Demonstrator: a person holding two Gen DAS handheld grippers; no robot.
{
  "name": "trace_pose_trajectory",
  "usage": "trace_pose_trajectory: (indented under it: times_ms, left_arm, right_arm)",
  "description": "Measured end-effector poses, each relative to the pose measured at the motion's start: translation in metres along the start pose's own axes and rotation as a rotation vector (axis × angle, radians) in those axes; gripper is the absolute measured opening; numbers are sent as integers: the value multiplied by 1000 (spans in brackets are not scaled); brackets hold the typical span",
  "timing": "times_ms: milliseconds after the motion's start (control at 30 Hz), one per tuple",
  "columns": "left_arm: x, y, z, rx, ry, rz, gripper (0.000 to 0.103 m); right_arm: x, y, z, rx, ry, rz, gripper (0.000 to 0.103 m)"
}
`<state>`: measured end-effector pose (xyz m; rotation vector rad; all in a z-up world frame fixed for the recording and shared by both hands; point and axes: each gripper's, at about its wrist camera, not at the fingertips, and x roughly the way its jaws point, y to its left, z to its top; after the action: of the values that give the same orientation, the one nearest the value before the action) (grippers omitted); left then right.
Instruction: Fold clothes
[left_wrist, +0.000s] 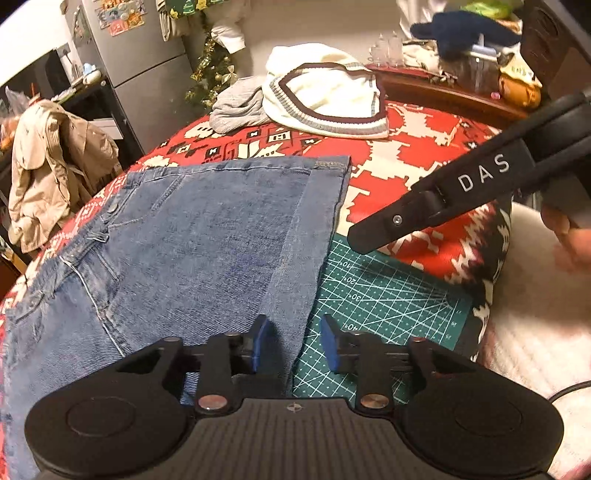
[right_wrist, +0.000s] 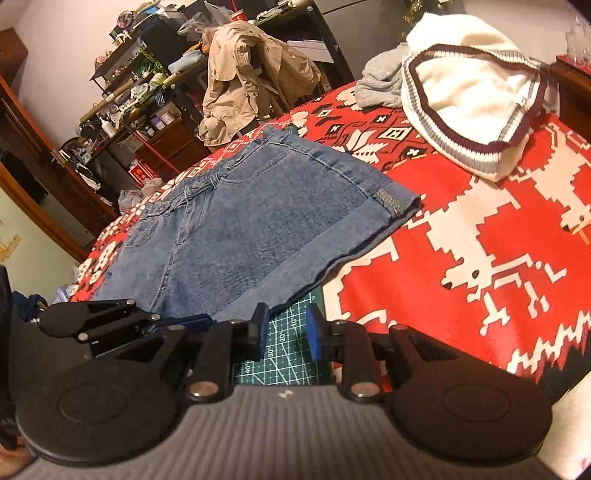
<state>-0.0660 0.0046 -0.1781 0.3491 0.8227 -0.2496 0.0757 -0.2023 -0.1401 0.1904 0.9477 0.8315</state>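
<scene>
Red-and-white patterned blanket (right_wrist: 461, 229) covers the bed; everything sits on it. Green cutting mat (left_wrist: 384, 295) lies at the near edge, half under the denim, likely as a flat folding base.

Folded jeans (left_wrist: 207, 236) lie flat on blanket and mat, already doubled over. Long axis runs from the waistband (left_wrist: 99, 229) at the left to the hem edge (left_wrist: 328, 162) at the far right in the left wrist view; near cut edge runs diagonally over the mat. Judging by shape, one more fold across that axis is left.

Cream sweater with striped trim (right_wrist: 469, 96) and a grey garment (right_wrist: 380, 85) sit bunched at the far end, well apart from the jeans, probably queued. Beige coat (right_wrist: 243, 81) hangs off the bed, not in play.

Left tool (left_wrist: 293, 341): pads apart, right at the near denim edge, nothing pinched between them. Looks like release or regrip position.

Right tool (right_wrist: 283, 332): pads apart over bare mat, just beside the jeans' near corner, holding nothing. Placed to pick up that corner next, I'd guess.
</scene>
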Motion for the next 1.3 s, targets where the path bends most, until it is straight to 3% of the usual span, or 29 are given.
trace_pose_trajectory:
  times_ms: [133, 333, 433, 667, 933, 1067, 1133, 1300]
  left_arm:
    - [-4, 8, 0, -67, -12, -26, 9]
    - [-7, 47, -6, -415, -26, -169, 5]
    - [-7, 60, -11, -526, -30, -211, 4]
    - [-7, 72, -14, -627, -51, -237, 4]
    - [-7, 87, -23, -718, -70, -270, 4]
    - [-7, 91, -23, -731, -73, -273, 4]
    - [-7, 92, -23, -732, -73, -277, 4]
    - [-7, 92, -23, -727, -76, -279, 4]
  right_arm:
    - [3, -3, -2, 15, 12, 25, 25]
    - [14, -7, -3, 76, 48, 54, 25]
    - [20, -5, -3, 102, 62, 73, 25]
    - [42, 0, 0, 220, 108, 109, 25]
    - [66, -5, 1, 452, 120, 142, 25]
    - [75, -6, 3, 512, 126, 142, 24]
    - [79, -7, 1, 543, 155, 139, 17]
    - [92, -6, -6, 614, 178, 174, 17]
